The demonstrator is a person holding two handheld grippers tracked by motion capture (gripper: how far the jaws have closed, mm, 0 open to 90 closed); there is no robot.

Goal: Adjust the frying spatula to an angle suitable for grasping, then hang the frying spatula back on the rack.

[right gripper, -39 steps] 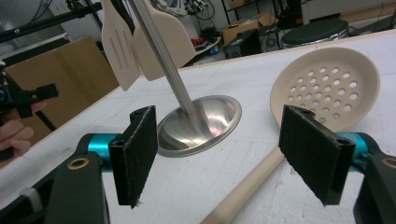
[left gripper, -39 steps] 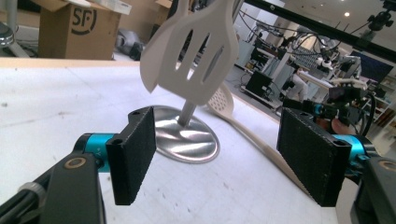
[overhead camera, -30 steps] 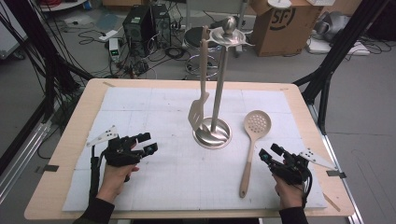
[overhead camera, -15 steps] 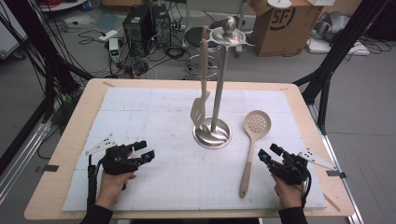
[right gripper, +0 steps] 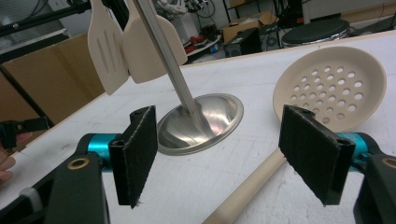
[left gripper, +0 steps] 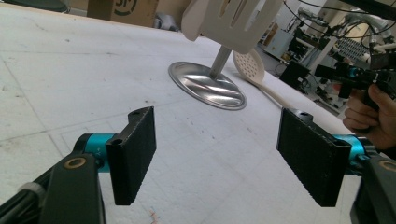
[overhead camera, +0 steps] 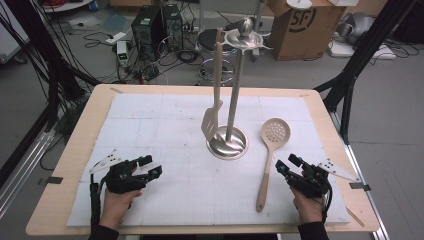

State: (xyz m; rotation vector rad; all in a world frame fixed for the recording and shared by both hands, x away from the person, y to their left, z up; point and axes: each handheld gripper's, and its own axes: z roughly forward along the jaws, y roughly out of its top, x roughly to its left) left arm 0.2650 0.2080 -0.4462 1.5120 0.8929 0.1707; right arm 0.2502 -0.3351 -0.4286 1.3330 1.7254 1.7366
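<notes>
In the high view the left gripper (overhead camera: 148,165) sits at the lower left of the frame, held in a hand (overhead camera: 117,205) that comes in from the bottom edge; its jaws are spread apart and hold nothing; in its own view the two black pads (left gripper: 135,151) stand wide over bare white mat. At the lower right the right gripper (overhead camera: 287,165) is likewise released, jaws parted and empty, just beside the handle of the skimmer spoon (overhead camera: 268,162); in its own view the handle (right gripper: 247,193) runs between the open jaws without touching them. The skimmer spoon lies flat on the white mat (overhead camera: 170,130), right of centre, perforated bowl farther up the frame. Beyond, at the centre, stands the metal utensil stand (overhead camera: 231,100), upright on its round base; a slotted spatula (overhead camera: 214,90) hangs from its top, blade just above the base; farther off lie the floor, cables and a cardboard box (overhead camera: 300,27).
</notes>
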